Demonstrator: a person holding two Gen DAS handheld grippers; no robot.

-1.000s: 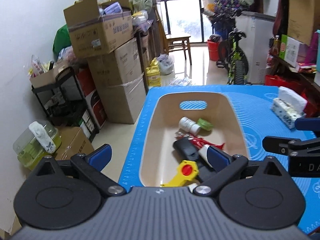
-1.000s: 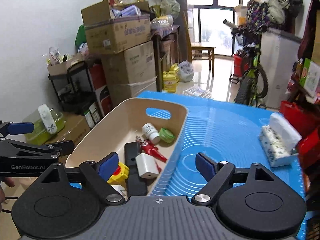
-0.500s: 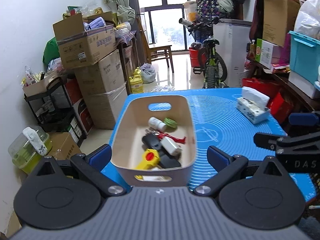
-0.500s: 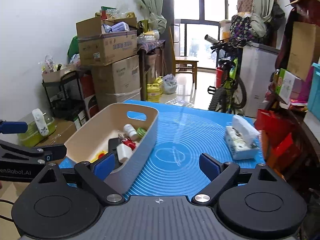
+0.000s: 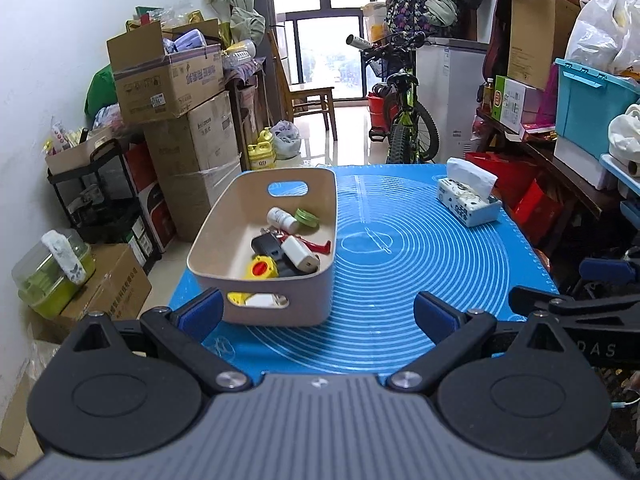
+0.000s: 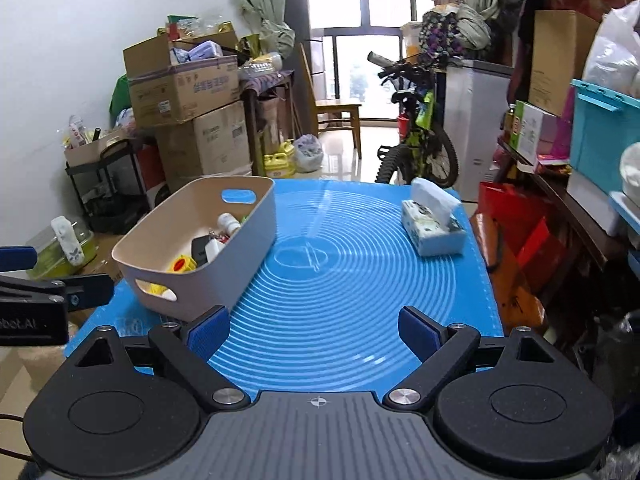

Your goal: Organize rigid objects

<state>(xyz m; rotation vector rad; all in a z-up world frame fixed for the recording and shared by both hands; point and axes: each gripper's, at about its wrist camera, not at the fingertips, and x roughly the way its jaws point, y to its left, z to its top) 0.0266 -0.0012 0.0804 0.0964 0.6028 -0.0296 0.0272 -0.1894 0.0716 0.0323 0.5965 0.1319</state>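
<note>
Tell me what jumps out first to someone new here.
The bright blue ringed mat covering the table, with a beige bin of small items on its left side. A tissue box sits far right; both tongs, left and right, hover open and empty.

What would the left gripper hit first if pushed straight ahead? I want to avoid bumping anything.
Probably the bin. The open left gripper points at the bin's near right corner on the blue mat, with nothing between them. Depth is unclear, so it might just skim that corner.
</note>
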